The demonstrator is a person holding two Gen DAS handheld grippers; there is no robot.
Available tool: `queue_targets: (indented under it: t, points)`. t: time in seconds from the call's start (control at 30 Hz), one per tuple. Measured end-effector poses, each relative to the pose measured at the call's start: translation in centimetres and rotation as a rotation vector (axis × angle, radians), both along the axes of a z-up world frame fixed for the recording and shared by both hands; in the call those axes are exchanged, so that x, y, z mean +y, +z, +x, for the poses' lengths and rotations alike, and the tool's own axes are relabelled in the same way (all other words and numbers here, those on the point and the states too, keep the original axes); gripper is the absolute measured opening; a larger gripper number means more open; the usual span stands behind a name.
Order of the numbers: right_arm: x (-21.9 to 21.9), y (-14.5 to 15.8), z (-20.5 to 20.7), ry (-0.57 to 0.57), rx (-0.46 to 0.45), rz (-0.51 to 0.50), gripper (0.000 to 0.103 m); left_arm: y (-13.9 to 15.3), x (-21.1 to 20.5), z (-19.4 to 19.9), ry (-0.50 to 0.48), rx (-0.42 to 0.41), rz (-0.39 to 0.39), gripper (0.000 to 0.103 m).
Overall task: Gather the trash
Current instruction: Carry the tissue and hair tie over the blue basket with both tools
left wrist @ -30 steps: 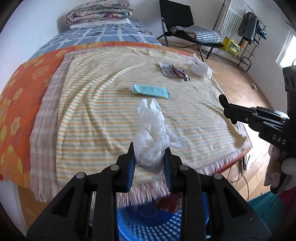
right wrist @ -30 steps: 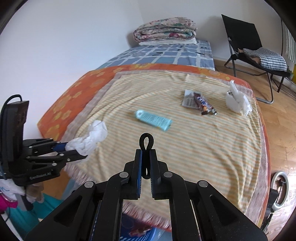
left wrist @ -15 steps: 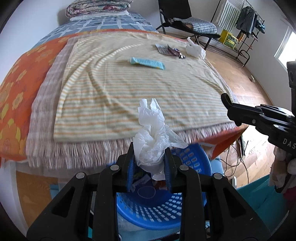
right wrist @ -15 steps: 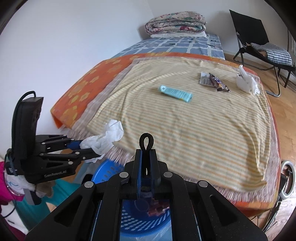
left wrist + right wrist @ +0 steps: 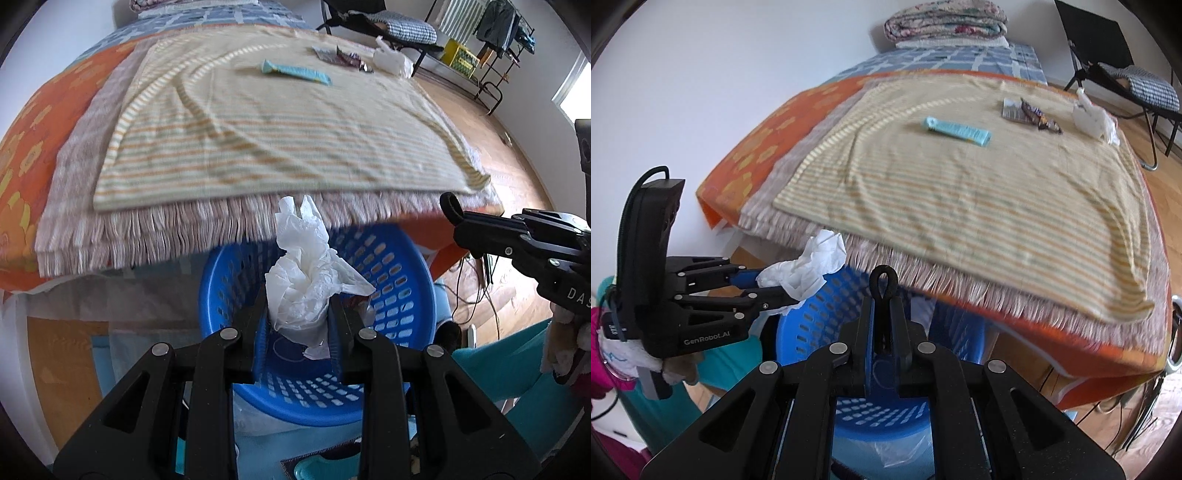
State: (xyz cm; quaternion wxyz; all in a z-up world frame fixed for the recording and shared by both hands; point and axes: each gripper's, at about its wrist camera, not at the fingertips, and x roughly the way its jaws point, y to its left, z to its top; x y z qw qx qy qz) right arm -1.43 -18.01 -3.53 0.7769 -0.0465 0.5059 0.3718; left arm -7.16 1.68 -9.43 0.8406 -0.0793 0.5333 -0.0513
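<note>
My left gripper (image 5: 297, 321) is shut on a crumpled white tissue (image 5: 306, 280), held over the blue perforated basket (image 5: 424, 273) on the floor at the foot of the bed. The right wrist view shows that left gripper (image 5: 783, 291) with the tissue (image 5: 809, 266) above the basket's (image 5: 798, 332) left rim. My right gripper (image 5: 882, 325) is shut on a small black loop (image 5: 883, 284), also over the basket; it enters the left view as the right gripper (image 5: 458, 229). On the striped blanket lie a teal tube (image 5: 956, 131), wrappers (image 5: 1030, 112) and a white crumpled piece (image 5: 1093, 118).
The bed's fringed blanket edge (image 5: 184, 229) overhangs the basket's far side. A black chair (image 5: 1108, 55) and a drying rack (image 5: 495, 33) stand beyond the bed. Cables (image 5: 476, 280) run over the wooden floor at right. Teal cloth (image 5: 491, 369) lies beside the basket.
Both grippers have drawn back from the bed and sunk, so the blue basket has come into full view beneath them. The tissue and the black loop stay gripped.
</note>
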Motion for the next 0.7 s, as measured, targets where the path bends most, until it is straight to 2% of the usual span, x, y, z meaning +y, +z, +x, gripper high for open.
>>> queue_targets:
  t: [0.4,0.7]
  points:
    - [0.6,-2.5,-1.0,0.022,0.058,-0.030,0.006,-2.7,-0.2,-0.7,-0.006,0.081,-0.004,0.027]
    - [0.9,-3.9,-1.1,0.032,0.093,-0.049,0.006,-3.2,-0.8,-0.4,-0.027,0.098,0.000,0.027]
